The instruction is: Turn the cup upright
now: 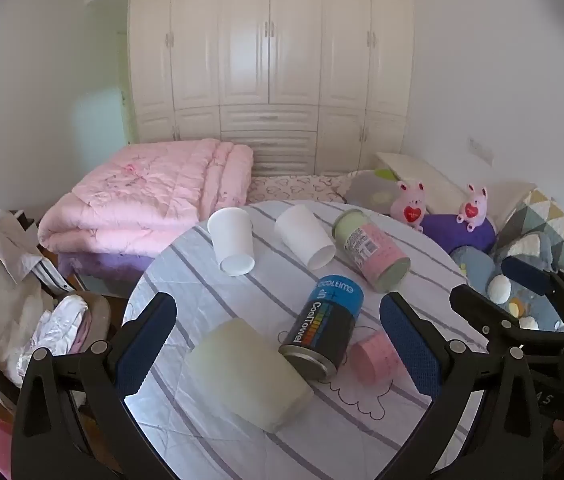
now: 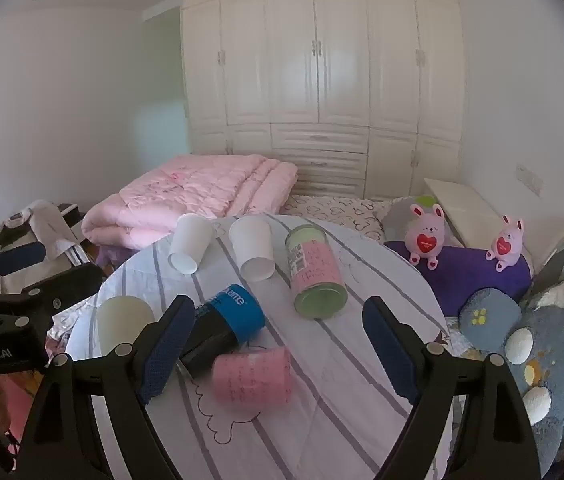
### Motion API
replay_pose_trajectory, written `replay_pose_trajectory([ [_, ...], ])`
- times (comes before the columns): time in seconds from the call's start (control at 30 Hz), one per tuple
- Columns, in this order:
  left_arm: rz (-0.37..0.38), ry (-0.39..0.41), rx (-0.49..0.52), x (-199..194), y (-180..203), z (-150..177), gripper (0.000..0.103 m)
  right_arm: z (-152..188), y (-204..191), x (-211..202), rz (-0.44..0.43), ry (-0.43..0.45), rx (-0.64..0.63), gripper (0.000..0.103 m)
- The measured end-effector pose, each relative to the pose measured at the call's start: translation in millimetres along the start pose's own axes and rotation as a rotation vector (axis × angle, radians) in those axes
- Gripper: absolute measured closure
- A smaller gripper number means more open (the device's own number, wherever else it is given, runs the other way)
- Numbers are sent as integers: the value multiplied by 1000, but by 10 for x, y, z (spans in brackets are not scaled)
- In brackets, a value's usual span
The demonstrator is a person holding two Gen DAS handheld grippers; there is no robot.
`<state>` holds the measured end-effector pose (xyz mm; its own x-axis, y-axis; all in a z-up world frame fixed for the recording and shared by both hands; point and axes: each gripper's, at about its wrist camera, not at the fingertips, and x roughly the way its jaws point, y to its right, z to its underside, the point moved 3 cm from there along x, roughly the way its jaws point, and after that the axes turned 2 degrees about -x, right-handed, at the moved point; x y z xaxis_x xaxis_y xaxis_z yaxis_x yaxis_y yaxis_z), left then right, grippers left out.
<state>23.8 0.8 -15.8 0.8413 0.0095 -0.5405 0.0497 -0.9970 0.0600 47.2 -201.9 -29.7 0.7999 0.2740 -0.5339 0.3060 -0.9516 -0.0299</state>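
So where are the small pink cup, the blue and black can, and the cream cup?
small pink cup (image 2: 252, 378), right wrist view, on its side wall.
blue and black can (image 1: 323, 330), left wrist view, on its label.
cream cup (image 1: 248, 372), left wrist view, on its side wall.

A folded pink quilt lies on the bed's far left part, a white wardrobe behind; two pink bunnies sit on a purple cushion at its right edge.
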Motion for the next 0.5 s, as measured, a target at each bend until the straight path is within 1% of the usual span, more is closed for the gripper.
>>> replay_pose_trajectory([
  [0.03, 5, -28, 3, 11, 1, 4, 0, 0, -2, 2, -3, -3, 0, 16],
  [0.07, 7, -36, 4, 15, -4, 2, 0, 0, -3, 3, -4, -4, -1, 16],
  [0.23, -1, -25, 17, 3, 3, 4, 0, 0, -14, -17, -9, -4, -8, 16],
  [0.33, 5, -33, 12, 52, -7, 12, 0, 4, -44, -78, -15, -5, -12, 16],
  [0.4, 8, -36, 5, 42, -40, 12, 0, 74, 11, -72, -2, -14, 11, 16],
  [0.43, 12, -38, 4, 22, -48, 14, 0, 21, -10, -32, 2, -32, 11, 16],
  [0.5, 9, -40, 7, 67, -46, 25, 0, 14, -11, -24, 3, -29, 10, 16],
])
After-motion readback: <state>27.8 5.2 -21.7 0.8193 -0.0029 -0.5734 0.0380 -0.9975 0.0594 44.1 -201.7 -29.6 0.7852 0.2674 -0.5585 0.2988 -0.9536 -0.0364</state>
